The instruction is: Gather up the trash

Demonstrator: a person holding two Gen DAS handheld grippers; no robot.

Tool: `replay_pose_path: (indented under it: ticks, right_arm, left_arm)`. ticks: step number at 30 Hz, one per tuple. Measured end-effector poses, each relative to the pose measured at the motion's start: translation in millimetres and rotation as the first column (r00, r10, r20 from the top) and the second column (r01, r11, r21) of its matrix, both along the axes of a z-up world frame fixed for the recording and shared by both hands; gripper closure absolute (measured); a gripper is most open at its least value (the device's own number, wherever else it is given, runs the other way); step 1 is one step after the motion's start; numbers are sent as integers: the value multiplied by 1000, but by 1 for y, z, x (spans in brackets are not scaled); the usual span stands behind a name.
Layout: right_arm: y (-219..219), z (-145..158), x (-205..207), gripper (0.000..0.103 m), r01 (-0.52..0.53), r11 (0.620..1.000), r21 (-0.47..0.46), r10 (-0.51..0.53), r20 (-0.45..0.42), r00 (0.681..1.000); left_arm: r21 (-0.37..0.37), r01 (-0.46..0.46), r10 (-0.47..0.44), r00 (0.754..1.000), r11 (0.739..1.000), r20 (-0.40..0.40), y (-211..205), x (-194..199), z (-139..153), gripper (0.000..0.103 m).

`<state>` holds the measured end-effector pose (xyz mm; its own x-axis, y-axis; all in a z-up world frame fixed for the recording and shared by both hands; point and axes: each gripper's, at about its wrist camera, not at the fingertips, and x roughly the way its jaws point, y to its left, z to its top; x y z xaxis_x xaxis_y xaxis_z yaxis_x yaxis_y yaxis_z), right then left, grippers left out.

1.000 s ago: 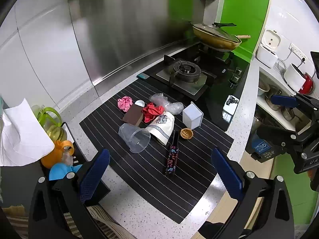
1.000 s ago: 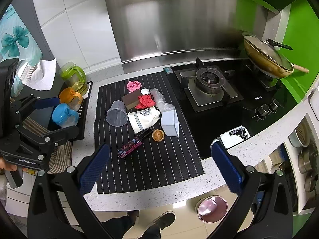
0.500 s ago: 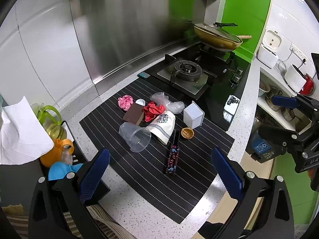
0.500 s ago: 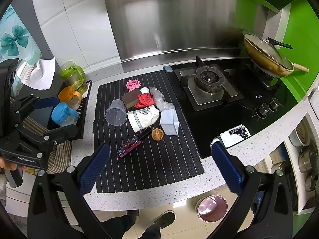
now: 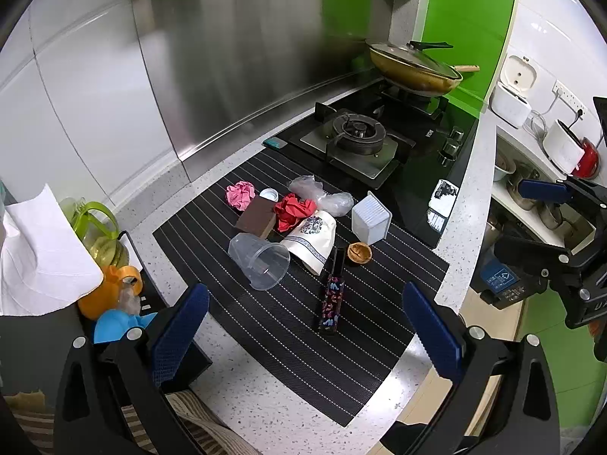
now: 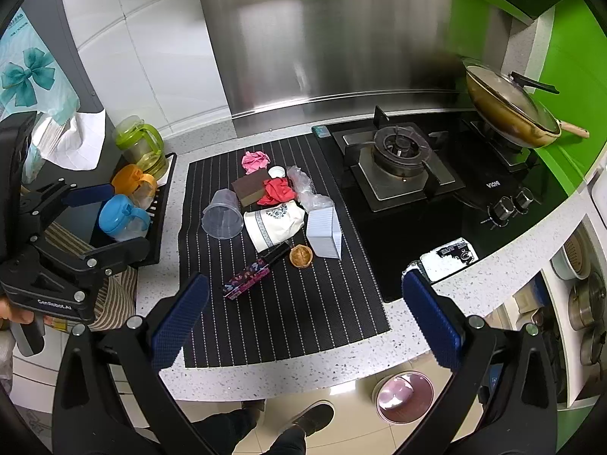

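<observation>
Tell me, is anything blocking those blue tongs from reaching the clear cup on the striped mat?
Nothing visible does. The cup lies on its side at the near-left edge of the trash pile, with bare mat between it and the open left tongs. The right tongs are open too.

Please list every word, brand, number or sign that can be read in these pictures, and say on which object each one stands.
"VIOMI", as far as it reads: white letters on the black hob, above its knobs.
"GenRobot.AI": on the body of the left gripper, seen from the right wrist.
White label at the hob's front edge: print too small to read.
Patterned box: coloured marks, not legible.
Blue sign below the counter: a symbol, blurred.
</observation>
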<state>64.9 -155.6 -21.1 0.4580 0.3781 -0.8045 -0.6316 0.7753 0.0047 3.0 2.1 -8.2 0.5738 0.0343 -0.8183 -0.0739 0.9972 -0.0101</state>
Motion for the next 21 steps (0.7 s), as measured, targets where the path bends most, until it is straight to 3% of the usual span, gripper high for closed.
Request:
replay_pose_path:
  ticks: [21]
  right_arm:
    - [0, -1, 2, 3, 1, 1000, 0, -1, -2, 1000]
  left_arm:
    - [-4, 1, -1, 1000, 1000, -5, 1, 2, 1, 5]
